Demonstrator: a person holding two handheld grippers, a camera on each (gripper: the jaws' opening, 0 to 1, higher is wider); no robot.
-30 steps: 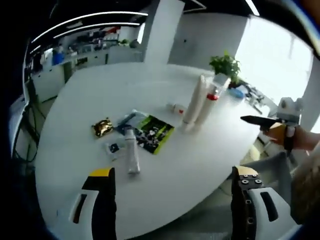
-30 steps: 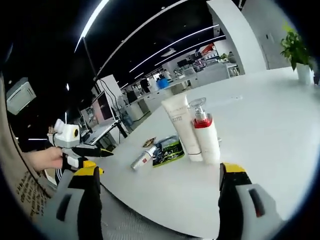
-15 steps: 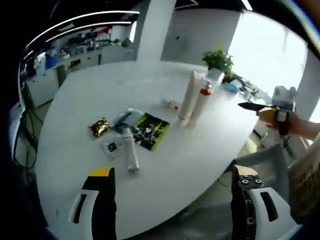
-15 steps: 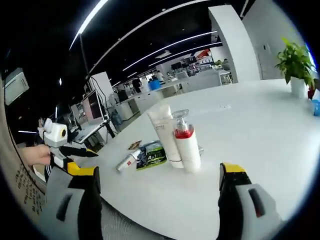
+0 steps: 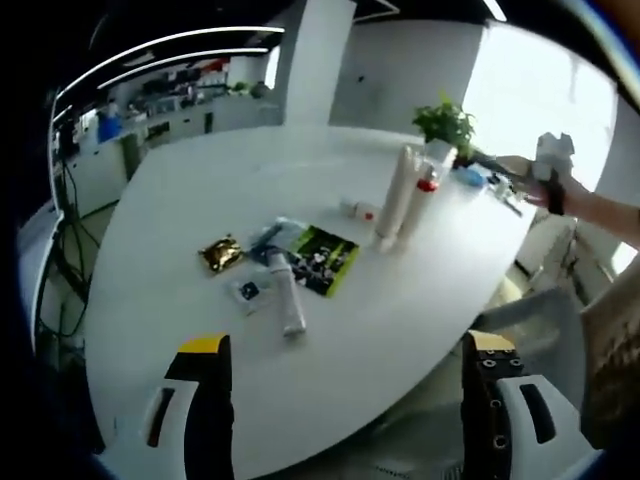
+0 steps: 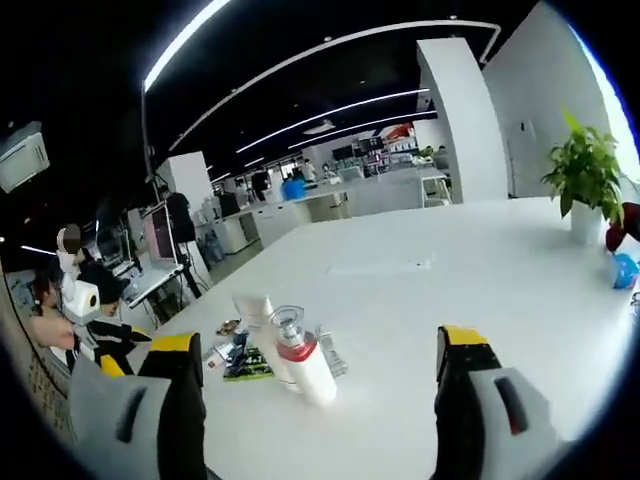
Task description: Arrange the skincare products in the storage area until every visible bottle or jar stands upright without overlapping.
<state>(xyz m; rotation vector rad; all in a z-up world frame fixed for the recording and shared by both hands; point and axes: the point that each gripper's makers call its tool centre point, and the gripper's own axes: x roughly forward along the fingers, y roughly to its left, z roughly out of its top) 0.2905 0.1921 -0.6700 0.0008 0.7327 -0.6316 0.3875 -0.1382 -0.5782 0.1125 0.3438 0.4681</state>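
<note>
A white tube [image 5: 394,198] and a pump bottle with a red collar [image 5: 421,199] stand upright side by side on the white table [image 5: 180,190]. Another white tube [image 5: 288,306] lies flat beside a green-black sachet [image 5: 326,262], a gold packet [image 5: 220,254] and a small sachet [image 5: 248,292]. My left gripper [image 5: 345,400] hangs open over the near table edge, holding nothing. My right gripper [image 6: 325,400] is open too, above the pump bottle [image 6: 301,362] and the upright tube [image 6: 261,328]. In the left gripper view the right gripper [image 5: 542,162] is held up beyond the bottles.
A potted plant [image 5: 446,122] stands at the far edge of the table, with a blue object [image 6: 625,270] close to it. A small item [image 5: 358,210] lies behind the upright tube. A hand holds the left gripper [image 6: 98,325] at the table's left. Desks and monitors fill the background.
The right gripper has risen and moved toward the plant end of the table, so the bottles look smaller in its view. The left view shifted slightly. No product has moved.
</note>
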